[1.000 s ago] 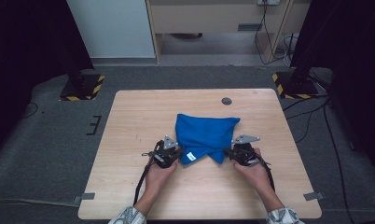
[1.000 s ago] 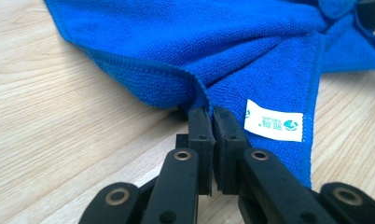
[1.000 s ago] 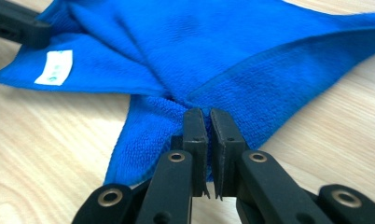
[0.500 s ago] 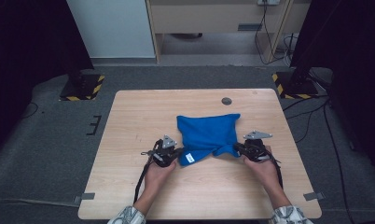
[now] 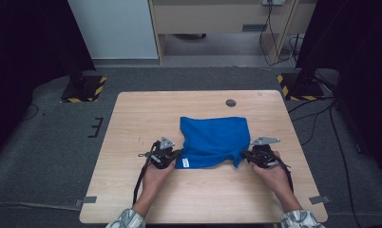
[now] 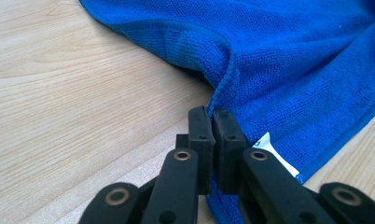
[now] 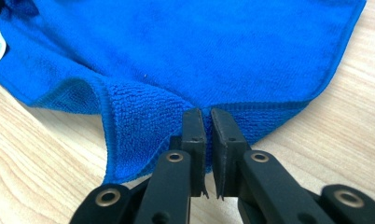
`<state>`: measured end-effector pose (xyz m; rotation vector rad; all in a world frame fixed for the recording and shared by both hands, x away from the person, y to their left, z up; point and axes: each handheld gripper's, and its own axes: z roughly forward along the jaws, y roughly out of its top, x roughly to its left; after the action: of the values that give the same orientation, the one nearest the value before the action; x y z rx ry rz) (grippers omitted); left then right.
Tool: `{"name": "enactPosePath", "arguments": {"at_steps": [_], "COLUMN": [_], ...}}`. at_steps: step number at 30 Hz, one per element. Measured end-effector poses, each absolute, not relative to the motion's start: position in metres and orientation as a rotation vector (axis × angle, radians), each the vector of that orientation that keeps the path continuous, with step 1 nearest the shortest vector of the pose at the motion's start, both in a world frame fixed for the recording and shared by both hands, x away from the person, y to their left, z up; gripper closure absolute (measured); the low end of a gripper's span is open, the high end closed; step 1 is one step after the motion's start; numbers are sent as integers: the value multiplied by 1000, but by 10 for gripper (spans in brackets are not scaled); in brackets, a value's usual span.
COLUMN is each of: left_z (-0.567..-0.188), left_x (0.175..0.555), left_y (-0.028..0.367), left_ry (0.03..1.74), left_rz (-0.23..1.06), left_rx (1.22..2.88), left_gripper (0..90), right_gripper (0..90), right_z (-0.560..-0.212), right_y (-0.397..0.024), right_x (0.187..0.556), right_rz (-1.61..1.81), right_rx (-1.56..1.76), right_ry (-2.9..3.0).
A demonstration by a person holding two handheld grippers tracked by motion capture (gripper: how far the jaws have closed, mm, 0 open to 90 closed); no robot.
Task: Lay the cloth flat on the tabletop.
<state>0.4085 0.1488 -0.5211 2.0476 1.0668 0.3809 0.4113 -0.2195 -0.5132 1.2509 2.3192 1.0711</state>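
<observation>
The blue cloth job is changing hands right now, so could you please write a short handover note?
Left gripper: shut on the near left corner of the blue cloth.
Right gripper: jaws nearly closed, cloth edge between them; they have just eased open slightly, so check that grip.
Cloth: folded, lying mid-table, white tag by the left gripper.
Done: both near corners taken.
Left: probably spreading or folding further.

Each black claw point(image 5: 178, 153) point(image 5: 243, 154) carries a grey three-cornered plate, brass-ringed pivots and a trailing black cable; the person's sleeves point(image 5: 126, 220) are pale and patterned.
</observation>
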Motion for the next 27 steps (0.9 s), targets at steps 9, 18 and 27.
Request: {"name": "enactPosePath", "arguments": {"at_steps": [9,18,27], "left_z": [-520,-512,-512], "left_x": [401,385,370], "left_y": [153,156,164], "left_ry": [1061,1048,1037], "left_rz": [389,386,417], "left_rx": [2034,2006,2031], "left_gripper": [623,480,468], "right_gripper": [564,601,750], "right_z": [-505,-498,-507], "right_y": [-230,-236,-215], "right_x": [396,374,369], "right_rz": [1075,1088,1053], "right_rx": [1303,1312,1262], "right_ry": [2254,2220,2316]}}
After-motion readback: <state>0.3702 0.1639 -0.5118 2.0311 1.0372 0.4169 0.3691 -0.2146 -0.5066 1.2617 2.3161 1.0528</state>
